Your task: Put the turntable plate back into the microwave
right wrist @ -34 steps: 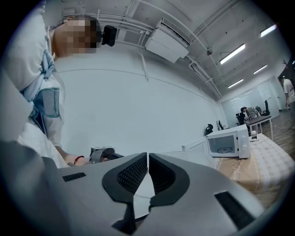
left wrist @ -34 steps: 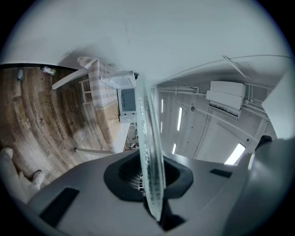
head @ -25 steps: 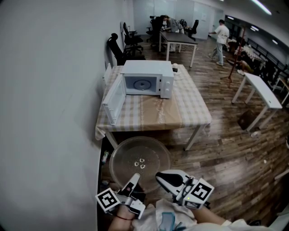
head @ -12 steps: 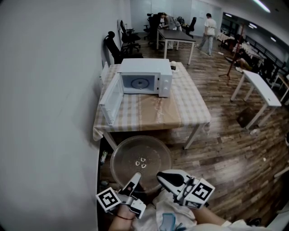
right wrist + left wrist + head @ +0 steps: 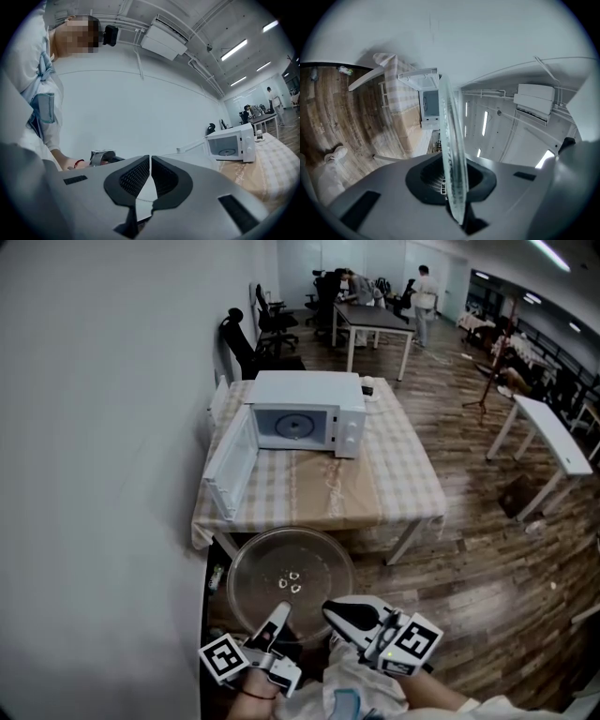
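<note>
Wood floor (image 5: pixel 469 559) lay open to the right of the bench (image 5: pixel 403 502), with a wall (image 5: pixel 94 474) hard against its left. On the bench stood the microwave (image 5: pixel 314 413), its door (image 5: pixel 230 465) swung wide. Near the bench's front edge, the left claw (image 5: pixel 278 615) pinched the glass plate (image 5: pixel 291 568) by its rim (held level). The right claw (image 5: pixel 333 608) was pressed together, empty. Both arms were cut off below.

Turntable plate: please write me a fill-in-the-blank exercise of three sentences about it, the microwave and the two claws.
1. The turntable plate is gripped at its rim by the claw in the person's ____ hand.
2. The door of the microwave stands ____.
3. The other claw has its jaws together and holds ____.

Missing words: left; open; nothing
</note>
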Demonstrator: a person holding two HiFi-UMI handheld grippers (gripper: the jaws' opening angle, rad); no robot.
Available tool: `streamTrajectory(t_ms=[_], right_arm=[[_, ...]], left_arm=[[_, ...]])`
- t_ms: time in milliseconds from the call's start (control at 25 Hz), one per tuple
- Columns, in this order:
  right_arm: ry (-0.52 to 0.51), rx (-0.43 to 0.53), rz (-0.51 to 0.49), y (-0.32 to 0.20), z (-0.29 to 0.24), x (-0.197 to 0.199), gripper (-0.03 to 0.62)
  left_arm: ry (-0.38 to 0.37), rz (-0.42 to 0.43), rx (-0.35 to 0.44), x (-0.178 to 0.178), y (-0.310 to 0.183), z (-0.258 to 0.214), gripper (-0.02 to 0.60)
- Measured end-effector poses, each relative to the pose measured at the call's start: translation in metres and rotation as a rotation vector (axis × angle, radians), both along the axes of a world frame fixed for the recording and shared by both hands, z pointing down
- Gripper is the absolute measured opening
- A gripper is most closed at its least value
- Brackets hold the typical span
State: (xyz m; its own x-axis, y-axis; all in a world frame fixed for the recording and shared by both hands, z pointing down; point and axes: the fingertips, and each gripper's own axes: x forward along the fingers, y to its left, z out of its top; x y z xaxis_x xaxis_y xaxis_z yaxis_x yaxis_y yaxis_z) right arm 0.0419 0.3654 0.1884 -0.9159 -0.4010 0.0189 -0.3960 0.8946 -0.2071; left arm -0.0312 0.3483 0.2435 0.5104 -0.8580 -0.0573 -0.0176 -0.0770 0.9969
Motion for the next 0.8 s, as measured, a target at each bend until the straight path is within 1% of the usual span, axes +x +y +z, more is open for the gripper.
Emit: streamTrajectory(t_ms=[360,640,800], right_arm=[[0.024,-0.02,-0.03,-0.075,0.018,0.003,0.035],[0.04,-0.006,-0.054,-0.138,0.03,0.001,0.035],[0.05,-0.008,-0.069,-0.17,0.041,-0.003,0.035]], left_arm=[[-0.035,-0.002,-0.012,0.003,-0.073,0.015,0.023],[-0.038,-0.019,-0.008,0.001,-0.135,0.027,0.023],[-0.056,-0.022,-0.002,-0.002,-0.167,0.035,0.023]])
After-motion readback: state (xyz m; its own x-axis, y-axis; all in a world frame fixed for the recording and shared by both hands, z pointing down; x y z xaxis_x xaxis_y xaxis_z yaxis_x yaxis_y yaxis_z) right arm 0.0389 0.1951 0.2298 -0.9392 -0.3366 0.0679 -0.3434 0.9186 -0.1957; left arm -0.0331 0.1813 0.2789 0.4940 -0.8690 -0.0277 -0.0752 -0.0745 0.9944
